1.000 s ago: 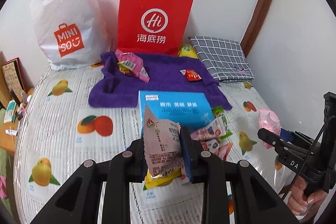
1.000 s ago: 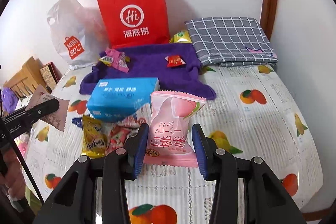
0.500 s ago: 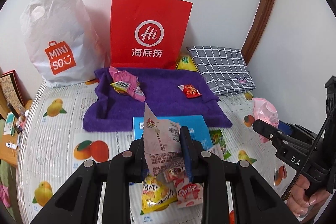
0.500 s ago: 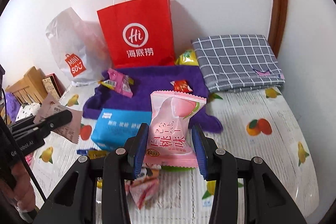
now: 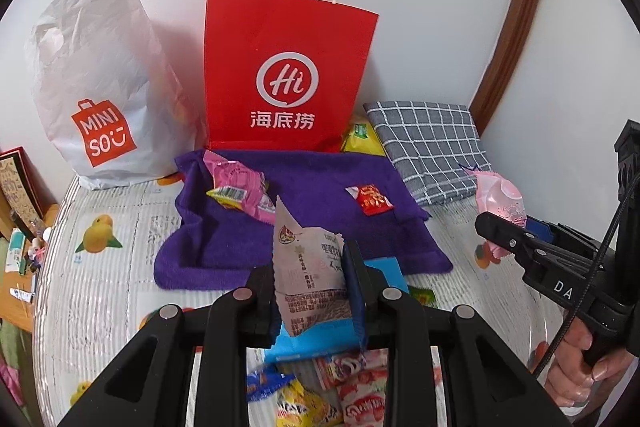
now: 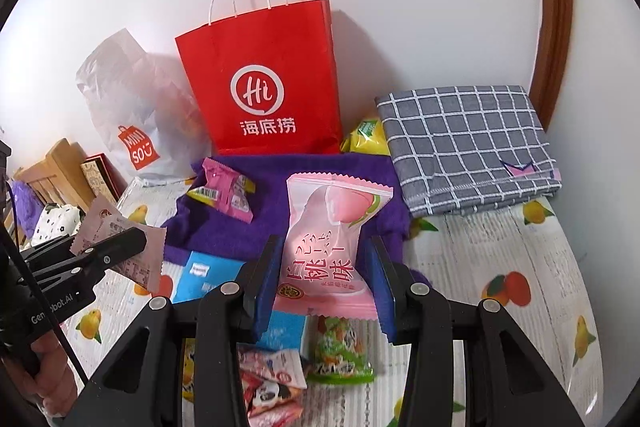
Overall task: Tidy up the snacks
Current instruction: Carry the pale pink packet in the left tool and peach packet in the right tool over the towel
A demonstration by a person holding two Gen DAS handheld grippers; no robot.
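My left gripper (image 5: 312, 291) is shut on a beige snack packet (image 5: 310, 279), held in the air over the table; it also shows at the left of the right wrist view (image 6: 120, 247). My right gripper (image 6: 320, 287) is shut on a pink peach-flavour packet (image 6: 328, 247), seen from the left wrist view (image 5: 500, 201) at the right. A purple towel (image 5: 320, 195) lies ahead with a pink packet (image 5: 240, 187) and a small red packet (image 5: 372, 201) on it. A red paper bag (image 5: 284, 75) stands open behind the towel.
A white Miniso bag (image 5: 96, 87) stands left of the red bag. A folded grey checked cloth (image 5: 432, 139) lies at the right, a yellow packet (image 5: 360, 139) beside it. A blue box (image 6: 208, 277) and several loose snacks (image 6: 280, 379) lie below the grippers.
Both grippers have risen and moved forward toward the towel and red bag, each keeping its packet. The blue box and loose snacks now sit lower in both views.
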